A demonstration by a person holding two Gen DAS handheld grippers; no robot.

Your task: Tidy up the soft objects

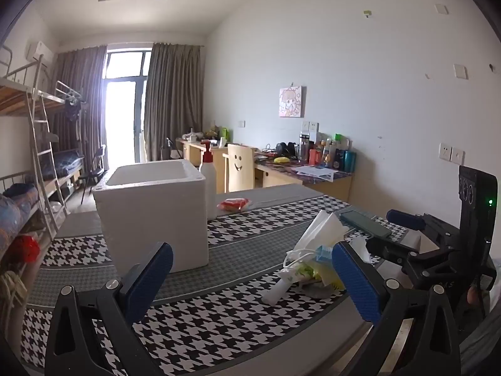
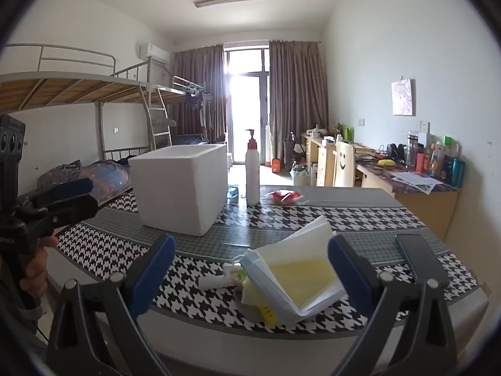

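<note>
Both claws spread wide and empty above the houndstooth worktop point(image 2: 313, 216).

The left claw point(image 1: 252, 277) and right claw point(image 2: 252, 271) grip nothing. Between the right claw's pads lies the pile of soft things point(image 2: 291, 282), face masks and cloths, near the worktop's front edge. The left view shows its white strings; the right shows its yellow sheet. Beyond stand the white foam box point(image 1: 153, 206), pump bottle point(image 2: 252, 172) and red packet point(image 1: 234, 204).

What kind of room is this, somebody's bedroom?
Most likely a shared dormitory room. Metal bunk beds with a ladder line one wall, desks cluttered with bottles and papers line the other, and curtains frame a balcony door at the far end.
</note>
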